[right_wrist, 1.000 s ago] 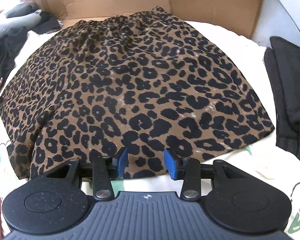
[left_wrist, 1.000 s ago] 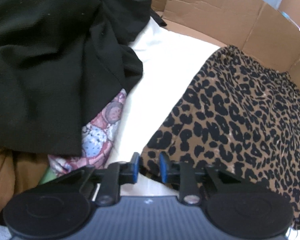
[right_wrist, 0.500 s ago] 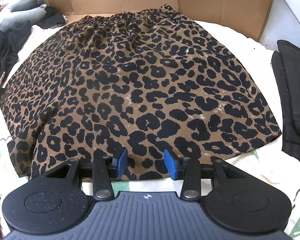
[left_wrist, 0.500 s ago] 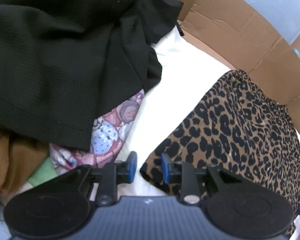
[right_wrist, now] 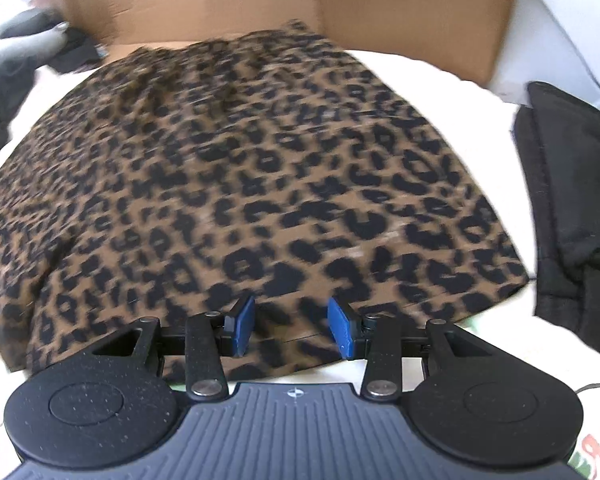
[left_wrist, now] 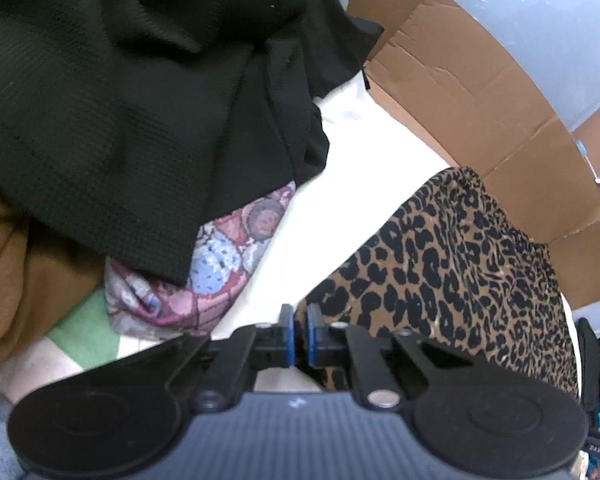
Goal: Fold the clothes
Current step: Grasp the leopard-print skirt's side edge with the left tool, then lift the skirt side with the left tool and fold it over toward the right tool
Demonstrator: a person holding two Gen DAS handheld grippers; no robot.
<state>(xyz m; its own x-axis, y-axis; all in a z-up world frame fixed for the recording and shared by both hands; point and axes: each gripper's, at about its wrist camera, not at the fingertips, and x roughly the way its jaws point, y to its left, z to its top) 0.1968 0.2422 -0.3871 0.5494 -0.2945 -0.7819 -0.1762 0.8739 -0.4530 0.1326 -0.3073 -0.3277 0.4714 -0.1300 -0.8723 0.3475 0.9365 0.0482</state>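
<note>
Risk noted from the left wrist view: the left gripper (left_wrist: 299,334) is drawn nearly shut on the near corner of the leopard skirt (left_wrist: 452,264), and only a thin edge of cloth appears to be caught, so the corner could slip out when lifted. The black garment (left_wrist: 140,92) is heaped just left of the skirt over a patterned cloth (left_wrist: 228,256); a wide swing could snag it. This gripper is held low at the hem, pointed along the skirt's left edge toward the cardboard (left_wrist: 472,92).

Right wrist view: the skirt (right_wrist: 256,176) is spread flat on the white sheet (right_wrist: 484,96), waistband against the cardboard (right_wrist: 380,4). The right gripper (right_wrist: 292,328) is held open over the hem, nothing between its jaws. A one-sided lift could drag and skew the skirt. Blur limits detail. A folded black item (right_wrist: 572,208) lies right of the skirt.
</note>
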